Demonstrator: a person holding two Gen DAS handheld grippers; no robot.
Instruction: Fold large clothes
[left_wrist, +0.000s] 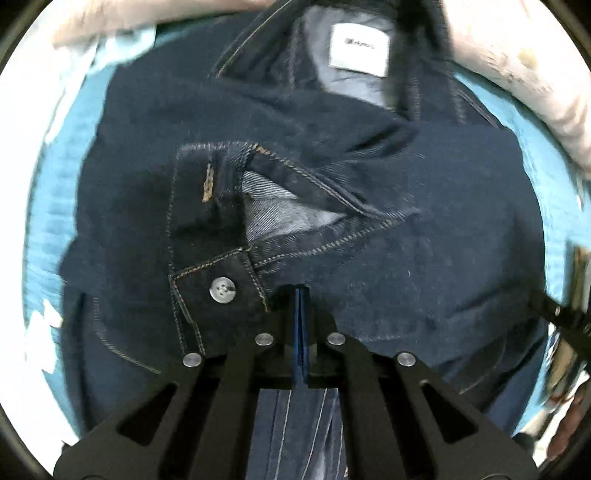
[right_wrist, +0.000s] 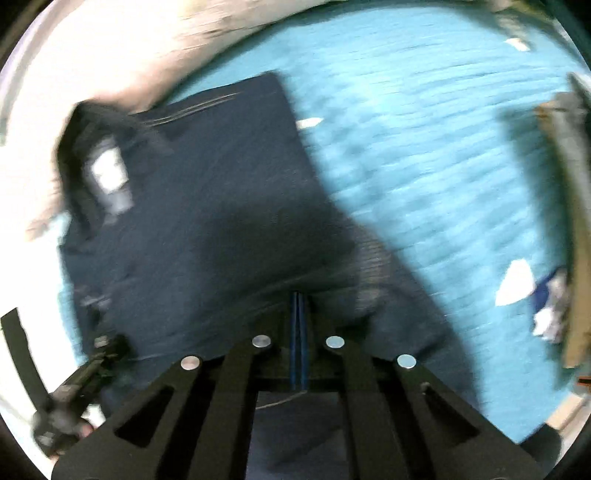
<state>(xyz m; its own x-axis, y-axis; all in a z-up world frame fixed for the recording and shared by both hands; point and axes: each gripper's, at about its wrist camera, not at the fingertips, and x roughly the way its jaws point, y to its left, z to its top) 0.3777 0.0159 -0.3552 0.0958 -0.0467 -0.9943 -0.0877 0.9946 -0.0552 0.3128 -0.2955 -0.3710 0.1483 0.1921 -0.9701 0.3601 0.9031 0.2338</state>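
Denim jacket (left_wrist: 406, 240): one; two tools, left (left_wrist: 301, 295) and right (right_wrist: 299, 299), pinched closed at its cloth.

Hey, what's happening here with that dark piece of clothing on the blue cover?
A person is folding a dark denim garment spread on a turquoise cover, using two handheld grippers. The left gripper and right gripper both point down at the cloth with jaws shut. Whether either actually pinches the fabric cannot be told. The white label shows inside the collar.
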